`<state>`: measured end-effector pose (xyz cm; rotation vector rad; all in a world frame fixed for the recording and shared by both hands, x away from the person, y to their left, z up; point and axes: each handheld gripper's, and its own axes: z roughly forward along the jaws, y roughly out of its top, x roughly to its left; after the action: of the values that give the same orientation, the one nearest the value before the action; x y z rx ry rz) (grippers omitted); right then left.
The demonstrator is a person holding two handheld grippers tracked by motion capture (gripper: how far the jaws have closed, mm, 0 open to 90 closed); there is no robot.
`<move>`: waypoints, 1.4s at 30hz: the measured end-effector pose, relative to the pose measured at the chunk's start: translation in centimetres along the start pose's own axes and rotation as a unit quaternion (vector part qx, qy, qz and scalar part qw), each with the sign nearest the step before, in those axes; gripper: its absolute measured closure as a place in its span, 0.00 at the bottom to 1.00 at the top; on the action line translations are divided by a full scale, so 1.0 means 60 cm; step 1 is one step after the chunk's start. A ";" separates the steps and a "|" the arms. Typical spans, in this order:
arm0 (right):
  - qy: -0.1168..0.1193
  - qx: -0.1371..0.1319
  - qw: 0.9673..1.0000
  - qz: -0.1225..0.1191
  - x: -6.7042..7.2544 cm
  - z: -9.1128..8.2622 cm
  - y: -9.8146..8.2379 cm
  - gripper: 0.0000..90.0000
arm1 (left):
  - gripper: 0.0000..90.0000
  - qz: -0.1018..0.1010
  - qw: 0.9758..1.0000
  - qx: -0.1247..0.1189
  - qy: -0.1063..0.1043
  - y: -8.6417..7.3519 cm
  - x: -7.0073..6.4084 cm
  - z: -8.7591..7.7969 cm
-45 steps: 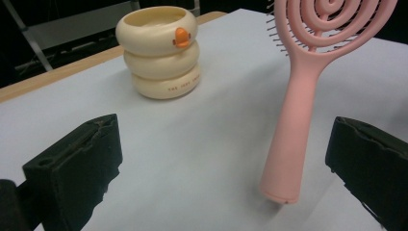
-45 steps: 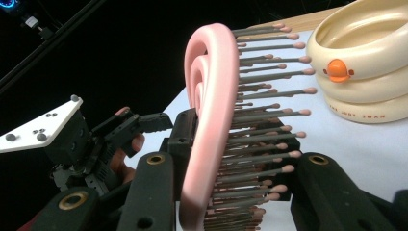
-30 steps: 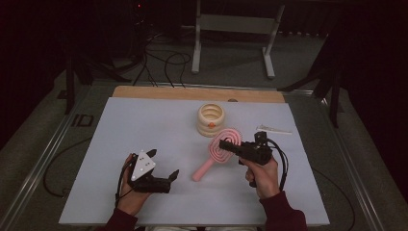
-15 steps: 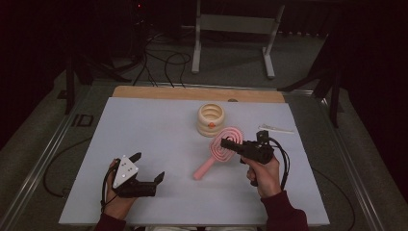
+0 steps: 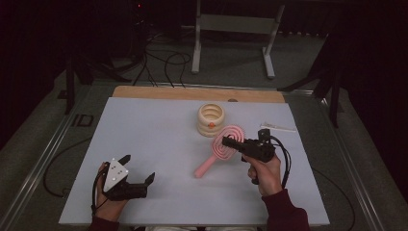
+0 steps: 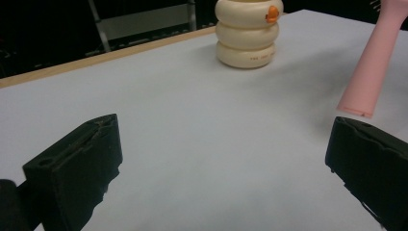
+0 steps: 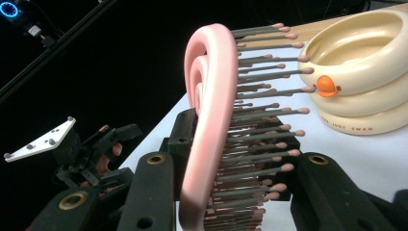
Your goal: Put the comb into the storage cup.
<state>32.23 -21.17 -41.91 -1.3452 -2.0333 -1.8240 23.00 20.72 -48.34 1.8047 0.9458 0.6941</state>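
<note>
Over on the left, the left gripper [image 5: 139, 169] sits low near the table's [image 5: 144, 130] front-left corner, jaws spread wide with nothing between them. Its own view shows bare white tabletop between the two black jaws, with the brush handle's tip just ahead of the right-hand one.

Moving to the middle, the brush [image 5: 219, 151] is pink, with a spiral head. Its handle slants down toward the near side and its head is up at the right gripper. In the left gripper view the handle end [image 6: 370, 67] looks lifted just clear of the surface, a shadow beneath it. Just behind the brush head stands the cup [image 5: 210, 119], a cream ribbed thing with a small orange mark, upright on the table.

On the right, the right gripper [image 5: 230, 143] is pinching the brush head: in its own view the jaws close on the head from either side, bristles [image 7: 260, 120] pointing at the cup [image 7: 365, 72]. Beyond it, near the table's right edge, lies a small white strip [image 5: 278, 127].
</note>
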 end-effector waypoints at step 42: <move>0.000 -0.006 1.000 -0.004 -0.025 -0.006 0.054 0.71 | 0.00 -0.014 1.000 -0.004 0.020 -0.006 0.014 -0.012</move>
<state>35.07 -22.63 -40.24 -1.3415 -2.0336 -1.8435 22.74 21.87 -48.36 1.7731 0.9922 0.7186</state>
